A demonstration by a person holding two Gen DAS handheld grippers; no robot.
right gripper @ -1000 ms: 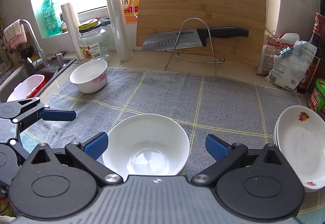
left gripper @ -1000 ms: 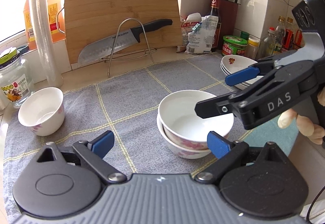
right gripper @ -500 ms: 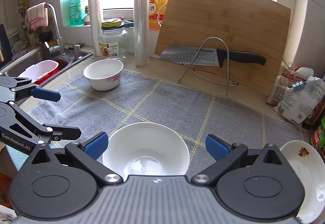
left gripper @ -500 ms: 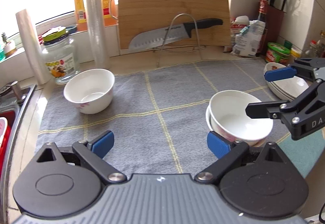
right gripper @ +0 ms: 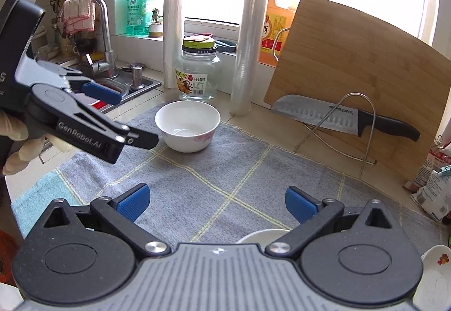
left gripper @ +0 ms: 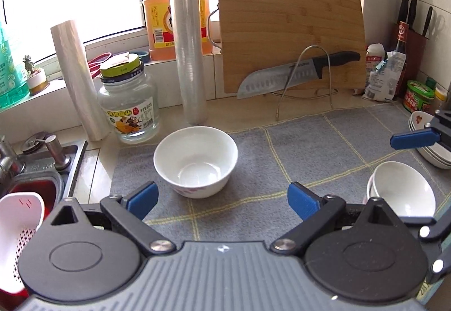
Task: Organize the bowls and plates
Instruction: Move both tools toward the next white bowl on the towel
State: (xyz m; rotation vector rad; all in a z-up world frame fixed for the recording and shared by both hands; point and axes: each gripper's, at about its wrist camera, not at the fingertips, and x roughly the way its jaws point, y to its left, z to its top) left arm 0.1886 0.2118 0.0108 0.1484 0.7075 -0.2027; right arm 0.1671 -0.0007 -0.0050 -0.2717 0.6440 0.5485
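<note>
Facing the lone bowl (left gripper: 196, 161), the left tool (left gripper: 221, 198) hung just short of it, its blue pads spread wide with nothing between them. That bowl sat upright on the grey cloth (left gripper: 310, 147) near the back left of the counter, close in front of the glass jar (left gripper: 128, 102) and the tall roll of film (left gripper: 188, 43), touching neither as far as I could tell. White glazed ceramic, pink flower print low on the wall, empty.

The right tool (right gripper: 217, 205) was likewise agape and empty, held over bare cloth. From its camera only a sliver of white rim showed below. Off to the right stood two nested bowls (left gripper: 401, 190), and behind them a small stack of plates (left gripper: 428, 153) (edge only seen, count unclear).

Handling, by my judgement: the single bowl looked stiff, moderately light, smooth enough to slip, and liable to chip if knocked against the jar or dropped onto the nested pair. The sensible hold seemed to be across the rim, one pad inside the wall and one outside, on the near side where the approach was open. A firm pinch and a level carry would suit; setting it into the nested pair would want a gentle, centred lowering. A knife (left gripper: 298, 71) rested on a wire stand against the cutting board (left gripper: 290, 29), well apart from the route.
</note>
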